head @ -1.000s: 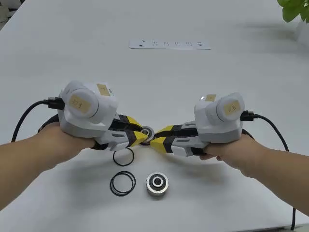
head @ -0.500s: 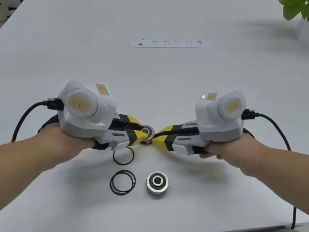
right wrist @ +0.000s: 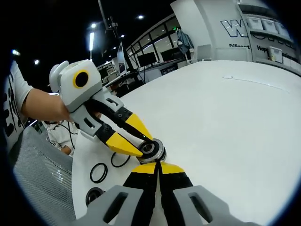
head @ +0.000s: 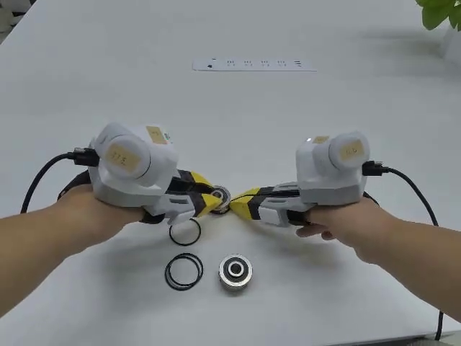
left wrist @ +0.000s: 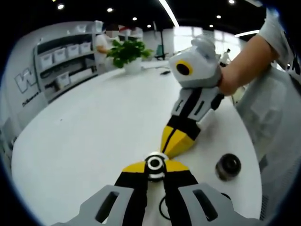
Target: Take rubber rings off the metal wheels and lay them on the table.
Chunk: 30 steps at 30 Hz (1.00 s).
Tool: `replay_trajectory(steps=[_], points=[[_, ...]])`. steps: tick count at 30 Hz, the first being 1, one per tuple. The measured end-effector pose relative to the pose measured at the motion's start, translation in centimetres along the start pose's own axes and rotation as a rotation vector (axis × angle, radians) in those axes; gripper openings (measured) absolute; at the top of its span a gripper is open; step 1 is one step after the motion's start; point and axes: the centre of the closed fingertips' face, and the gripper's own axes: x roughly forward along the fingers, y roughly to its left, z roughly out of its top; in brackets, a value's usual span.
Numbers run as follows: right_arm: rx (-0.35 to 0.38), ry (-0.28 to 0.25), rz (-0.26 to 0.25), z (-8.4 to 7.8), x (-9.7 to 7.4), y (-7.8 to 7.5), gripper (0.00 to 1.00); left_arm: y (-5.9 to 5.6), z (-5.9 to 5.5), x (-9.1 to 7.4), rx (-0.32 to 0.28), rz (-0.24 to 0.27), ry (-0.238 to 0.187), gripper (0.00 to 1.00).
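clamping wheel (left wrist: 155, 163), left hand-held gripper (head: 211, 202)

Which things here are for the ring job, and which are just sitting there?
For the job: held metal wheel, second wheel, loose rubber rings, left gripper, right gripper.
Just lying about: power strip, plant.

The left tool (left wrist: 155, 166) clamps a metal wheel (left wrist: 155, 162); right tool (left wrist: 171, 146) beside.

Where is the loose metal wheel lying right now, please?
The loose wheel lies on the table in the head view, just right of the overlapping rubber rings, toward the near edge.
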Motion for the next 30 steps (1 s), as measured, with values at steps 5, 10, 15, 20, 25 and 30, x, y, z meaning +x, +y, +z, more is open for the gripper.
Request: replay_trajectory(steps=[5, 10, 15, 20, 25, 30], points=[[0.039, -0.017, -0.004, 0.2, -0.4, 0.2, 0.00, 0.1, 0.0, 0.0, 0.001, 0.009, 0.004, 0.12], [0.098, -0.055, 0.002, 0.8, -0.7, 0.3, 0.00, 0.1, 0.0, 0.0, 0.004, 0.008, 0.010, 0.12], [0.134, -0.079, 0.005, 1.2, -0.8, 0.0, 0.00, 0.0, 0.0, 0.0, 0.002, 0.016, 0.022, 0.12], [0.152, -0.093, 0.009, 1.6, -0.8, 0.2, 0.00, 0.0, 0.0, -0.1, 0.002, 0.026, 0.030, 0.12], [0.146, -0.089, 0.010, 1.5, -0.8, 0.1, 0.00, 0.0, 0.0, -0.1, 0.002, 0.034, 0.033, 0.12], [0.128, -0.087, 0.014, 1.8, -0.6, 0.8, 0.00, 0.1, 0.0, 0.0, 0.002, 0.039, 0.034, 0.12]])
